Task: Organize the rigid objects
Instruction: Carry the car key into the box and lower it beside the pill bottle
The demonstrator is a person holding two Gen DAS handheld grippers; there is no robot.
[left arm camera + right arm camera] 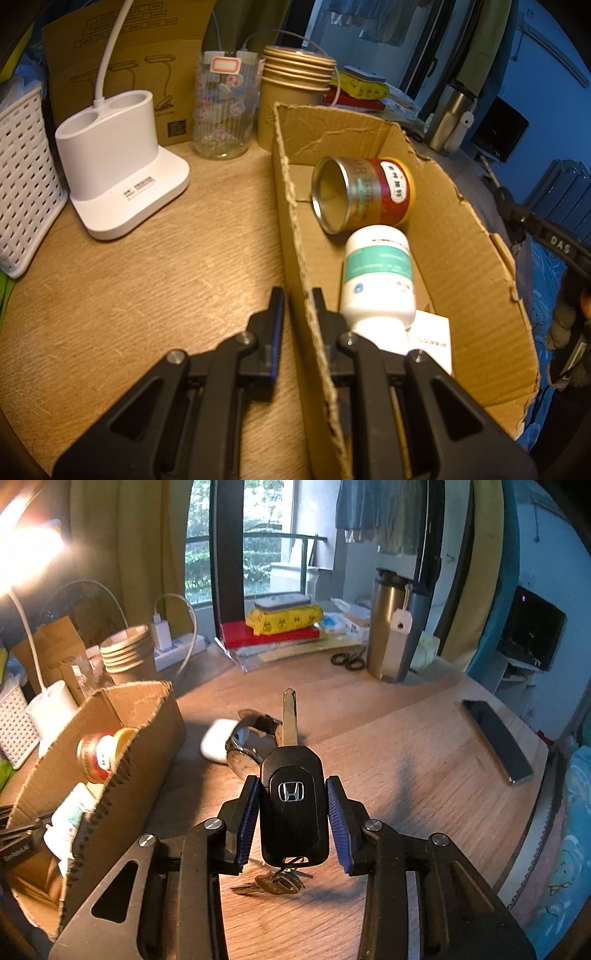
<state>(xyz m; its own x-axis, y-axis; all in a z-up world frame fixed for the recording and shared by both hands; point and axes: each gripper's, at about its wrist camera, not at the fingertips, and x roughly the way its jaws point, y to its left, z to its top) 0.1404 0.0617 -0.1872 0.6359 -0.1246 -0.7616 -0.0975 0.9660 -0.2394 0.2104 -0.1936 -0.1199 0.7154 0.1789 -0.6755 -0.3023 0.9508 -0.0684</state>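
In the left wrist view my left gripper (297, 295) is shut on the near wall of a cardboard box (291, 206), one finger outside and one inside. Inside the box lie a red and gold tin can (364, 194), a white bottle with a green label (378, 275) and a small white carton (432, 341). My right gripper (293, 786) is shut on a black car key (293, 805), its metal blade pointing away and small keys hanging below, held above the wooden table (406, 775). A white earbud case (216, 740) and a wristwatch (245, 753) lie beyond, to the right of the box (110, 760).
A white lamp base (118, 166), a white basket (22, 177), a clear jar (225, 107) and stacked paper cups (295, 96) stand behind the box. A dark phone (496, 740) lies at the right, with scissors (349, 659), a steel flask (389, 624) and books (273, 627) at the back.
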